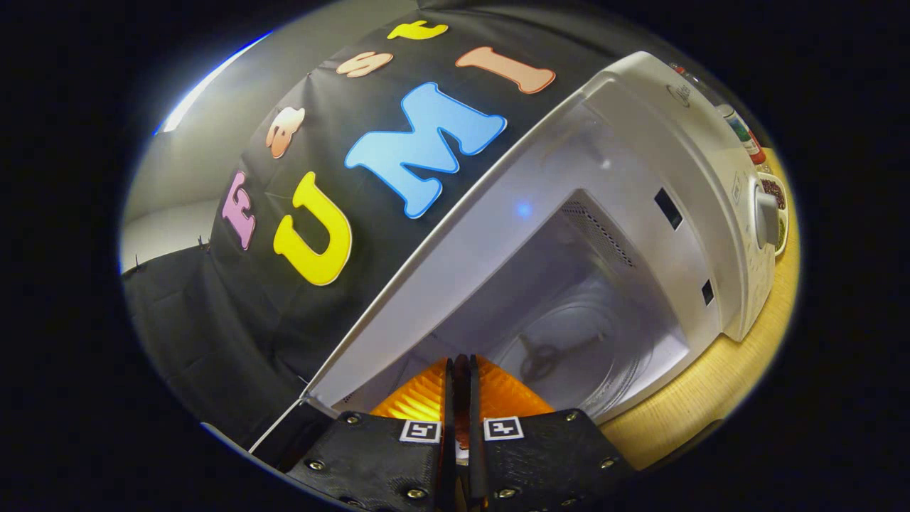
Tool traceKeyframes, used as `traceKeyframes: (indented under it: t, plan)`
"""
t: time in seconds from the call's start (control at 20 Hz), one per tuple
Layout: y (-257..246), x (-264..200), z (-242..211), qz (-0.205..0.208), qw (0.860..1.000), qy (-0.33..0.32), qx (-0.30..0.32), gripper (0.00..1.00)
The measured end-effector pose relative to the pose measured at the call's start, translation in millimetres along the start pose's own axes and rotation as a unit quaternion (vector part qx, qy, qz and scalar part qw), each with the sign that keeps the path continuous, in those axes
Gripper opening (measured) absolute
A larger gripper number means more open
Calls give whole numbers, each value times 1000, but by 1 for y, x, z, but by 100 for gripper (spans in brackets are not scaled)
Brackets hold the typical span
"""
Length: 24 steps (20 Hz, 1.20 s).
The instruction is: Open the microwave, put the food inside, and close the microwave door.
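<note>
Orange food (pixel 498 395) pinched between gripper (pixel 461 370) fingers at open microwave (pixel 640 178) mouth; tilt risks clipping cavity edge.

The microwave (pixel 661 213) stands on the counter (pixel 711 384), cavity open, glass turntable (pixel 569 355) inside just beyond the closed gripper (pixel 461 370); bottles (pixel 743 135) stand past its control panel.

No text can be read; the logo on the microwave (pixel 682 185) is too small to tell.
</note>
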<state>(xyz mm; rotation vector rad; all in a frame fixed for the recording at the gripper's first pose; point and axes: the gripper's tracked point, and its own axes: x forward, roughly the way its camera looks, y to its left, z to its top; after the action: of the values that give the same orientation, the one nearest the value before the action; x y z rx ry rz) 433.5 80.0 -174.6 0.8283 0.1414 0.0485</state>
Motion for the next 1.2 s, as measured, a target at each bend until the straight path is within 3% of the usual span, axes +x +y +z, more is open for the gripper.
traceKeyframes:
  t: [0.25,0.6,0.7,0.9,1.05,1.2]
  plan:
    - [-16,26,-4,-30,999,-35,-14,7]
    - [-36,45,-14,-47,999,-25,-10,10]
    - [-46,49,-20,-61,998,-18,-12,20]
    - [-44,48,-16,-48,998,-29,-29,51]
    - [-46,44,-11,-59,997,-28,-50,88]
    - [-42,33,-9,-52,994,-29,-94,95]
